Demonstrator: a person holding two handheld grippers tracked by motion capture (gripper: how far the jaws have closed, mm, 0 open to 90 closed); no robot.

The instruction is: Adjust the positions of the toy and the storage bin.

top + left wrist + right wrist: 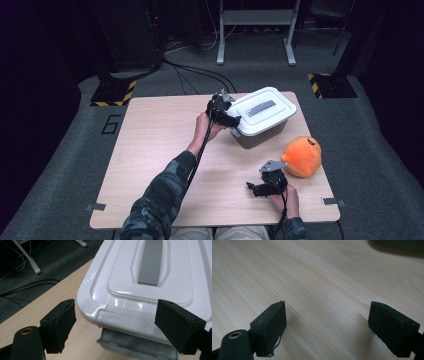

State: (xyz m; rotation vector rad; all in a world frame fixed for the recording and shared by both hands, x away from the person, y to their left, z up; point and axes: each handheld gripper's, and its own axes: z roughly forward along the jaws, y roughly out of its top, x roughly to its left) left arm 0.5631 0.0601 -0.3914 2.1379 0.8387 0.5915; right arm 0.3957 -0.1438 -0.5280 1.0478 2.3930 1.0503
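A grey storage box with a white lid (263,111) and a grey handle (260,108) stands at the table's far right. My left gripper (234,121) is open at the box's near-left end. In the left gripper view its jaws straddle the lid's edge (110,315), above a grey latch (135,345). An orange plush toy (301,156) lies on the table right of centre. My right gripper (251,189) rests open near the front edge, just left of the toy, with bare wood (324,302) between its jaws.
The wooden table (150,150) has wide free room on its left half. Metal clips (96,206) sit at the front corners. Beyond the table, cables (190,70) and a white frame (255,30) stand on grey carpet.
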